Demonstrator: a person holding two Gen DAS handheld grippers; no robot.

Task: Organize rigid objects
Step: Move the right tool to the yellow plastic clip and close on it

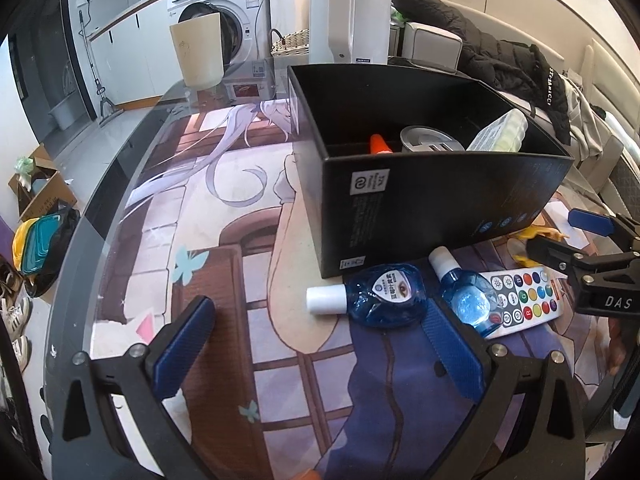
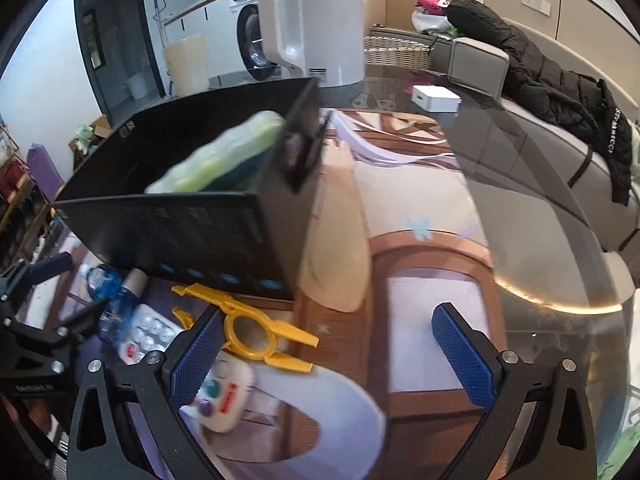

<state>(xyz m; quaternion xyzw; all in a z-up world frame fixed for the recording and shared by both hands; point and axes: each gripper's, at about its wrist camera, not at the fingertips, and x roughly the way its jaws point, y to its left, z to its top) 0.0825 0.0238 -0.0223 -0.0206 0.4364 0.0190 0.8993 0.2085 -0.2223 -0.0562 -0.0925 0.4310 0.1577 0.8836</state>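
Both grippers spread wide, nothing held: left gripper (image 1: 320, 344) hovers near two blue bottles (image 1: 380, 294) and a colour-button remote (image 1: 520, 300) lying just near of the black box (image 1: 440, 200). Right gripper (image 2: 332, 356) hangs over yellow tongs (image 2: 248, 328) and a small white remote (image 2: 222, 400), right of that box, which contains a pale-green case (image 2: 216, 160).

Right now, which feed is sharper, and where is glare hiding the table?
Left wrist view is sharp: the blue bottle label reads clearly. Right wrist view is motion-blurred, smearing the black box and small remote; glare streaks the glass table edge at right.
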